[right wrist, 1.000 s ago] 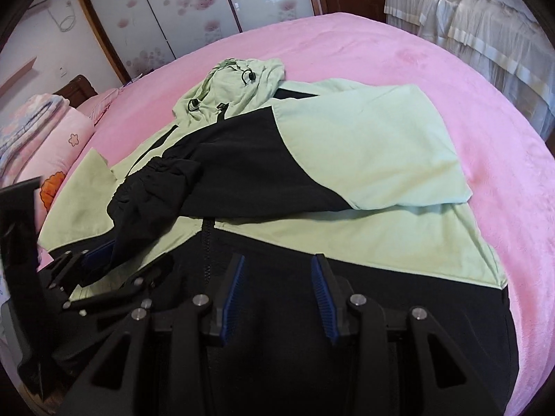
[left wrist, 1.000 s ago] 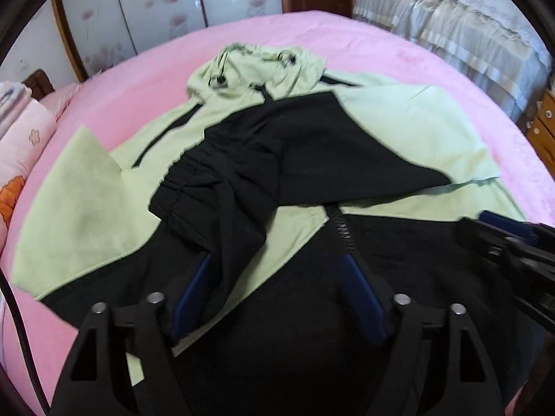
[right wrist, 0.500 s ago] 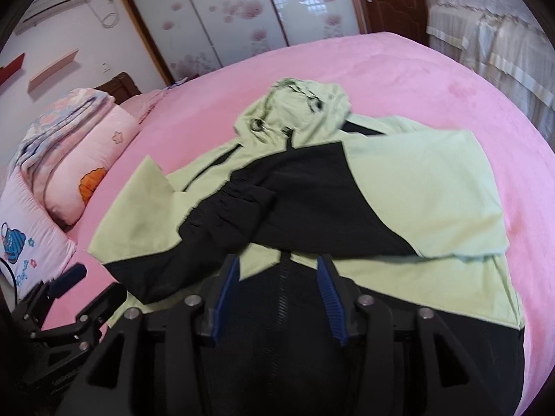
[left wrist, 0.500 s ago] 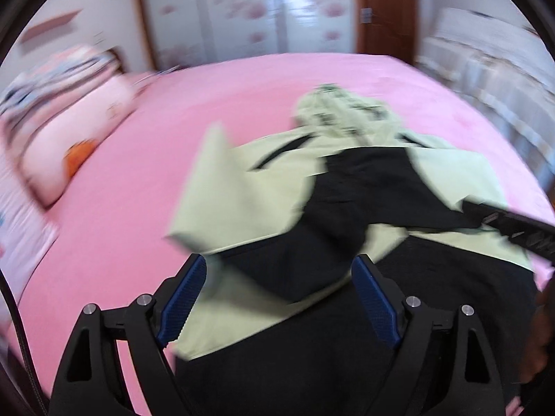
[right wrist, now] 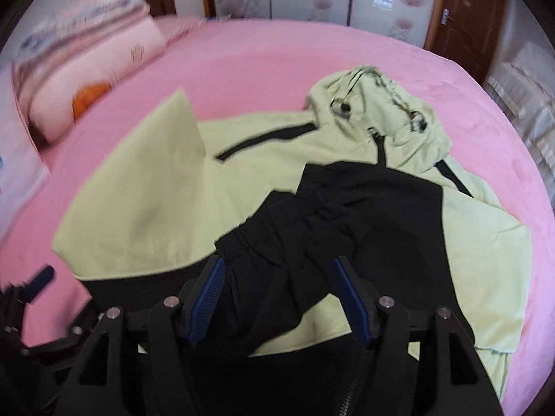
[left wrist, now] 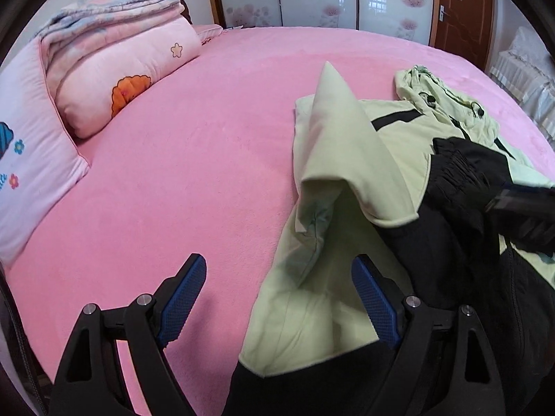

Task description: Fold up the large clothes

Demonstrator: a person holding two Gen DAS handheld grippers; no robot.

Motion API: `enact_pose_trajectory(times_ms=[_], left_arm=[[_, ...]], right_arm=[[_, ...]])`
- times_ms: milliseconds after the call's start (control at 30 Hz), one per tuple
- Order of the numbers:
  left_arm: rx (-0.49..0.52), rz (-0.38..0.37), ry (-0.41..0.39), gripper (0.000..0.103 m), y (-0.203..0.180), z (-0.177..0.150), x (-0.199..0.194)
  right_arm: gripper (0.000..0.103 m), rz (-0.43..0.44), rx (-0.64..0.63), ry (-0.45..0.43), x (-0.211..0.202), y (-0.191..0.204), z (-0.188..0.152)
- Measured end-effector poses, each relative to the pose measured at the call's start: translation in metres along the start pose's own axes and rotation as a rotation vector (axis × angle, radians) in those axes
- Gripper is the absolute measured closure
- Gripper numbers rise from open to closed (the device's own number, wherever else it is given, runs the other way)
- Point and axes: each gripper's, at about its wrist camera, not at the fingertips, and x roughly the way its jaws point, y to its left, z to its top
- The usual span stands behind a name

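With the green-and-black jacket (right wrist: 347, 187) spread on the pink bed (left wrist: 194, 159) and both the left claw (left wrist: 277, 298) and right claw (right wrist: 281, 298) released, the unfolded sleeve (left wrist: 340, 145) beside the hood (right wrist: 378, 104) is best pinched near its cuff and laid flat across the chest.

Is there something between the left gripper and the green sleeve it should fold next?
Nothing visible blocks it. The left gripper is open, and the green sleeve of the jacket already lies between its fingers on the pink bed.
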Motion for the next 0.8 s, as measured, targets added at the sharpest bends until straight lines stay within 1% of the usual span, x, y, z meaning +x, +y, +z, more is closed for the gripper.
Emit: enact_pose_trajectory(times_ms=[67, 100, 167, 233, 267, 300, 333, 367, 400, 467, 500, 533, 567, 600, 633, 700, 733, 800], left_arm=[[-0.008, -0.004, 0.004, 0.018, 0.0, 0.003, 0.008], [-0.015, -0.012, 0.005, 0.018, 0.001, 0.005, 0.011], [-0.024, -0.015, 0.005, 0.018, 0.0, 0.005, 0.015], [-0.028, -0.02, 0.009, 0.018, -0.003, 0.007, 0.02], [-0.028, -0.022, 0.013, 0.018, -0.004, 0.008, 0.022], [-0.03, -0.026, 0.019, 0.018, -0.005, 0.008, 0.024], [-0.034, -0.03, 0.023, 0.018, -0.007, 0.007, 0.025], [-0.04, -0.037, 0.025, 0.018, -0.008, 0.006, 0.026], [-0.044, -0.04, 0.028, 0.018, -0.01, 0.005, 0.027], [-0.046, -0.045, 0.036, 0.018, -0.013, 0.002, 0.029], [-0.044, -0.045, 0.042, 0.018, -0.016, 0.001, 0.03], [-0.043, -0.046, 0.045, 0.018, -0.017, -0.001, 0.031], [-0.039, -0.049, 0.049, 0.018, -0.02, -0.002, 0.032], [-0.034, -0.053, 0.058, 0.018, -0.023, -0.005, 0.033], [-0.03, -0.055, 0.062, 0.018, -0.024, -0.006, 0.033], [-0.015, -0.064, 0.077, 0.018, -0.03, -0.01, 0.034], [-0.006, -0.069, 0.081, 0.018, -0.031, -0.011, 0.033], [0.02, -0.084, 0.081, 0.018, -0.033, -0.012, 0.028]], right_arm=[[0.039, -0.074, -0.04, 0.033, 0.017, 0.008, -0.004], [0.039, -0.088, -0.051, 0.048, 0.023, 0.01, -0.005], [0.04, -0.072, -0.062, 0.054, 0.029, 0.011, -0.009], [0.062, -0.045, -0.065, 0.049, 0.028, 0.009, -0.01], [0.083, -0.047, -0.069, 0.053, 0.026, 0.009, -0.008], [0.089, -0.041, -0.066, 0.042, 0.02, 0.006, -0.005], [0.092, -0.012, -0.056, 0.014, 0.01, 0.002, -0.001], [0.092, 0.026, -0.046, -0.043, -0.007, -0.005, 0.005], [0.092, 0.042, -0.04, -0.103, -0.022, -0.012, 0.01], [0.092, 0.061, -0.011, -0.247, -0.06, -0.034, 0.015], [0.092, 0.063, 0.009, -0.299, -0.073, -0.046, 0.015], [0.092, 0.053, 0.04, -0.355, -0.085, -0.063, 0.013], [0.09, 0.03, 0.075, -0.393, -0.091, -0.08, 0.009], [0.086, 0.006, 0.109, -0.405, -0.091, -0.095, 0.003], [0.082, -0.017, 0.145, -0.392, -0.085, -0.112, -0.004], [0.056, -0.034, 0.216, -0.283, -0.062, -0.143, -0.023], [0.052, -0.03, 0.248, -0.208, -0.048, -0.158, -0.036], [0.052, -0.019, 0.287, -0.12, -0.036, -0.175, -0.056]])
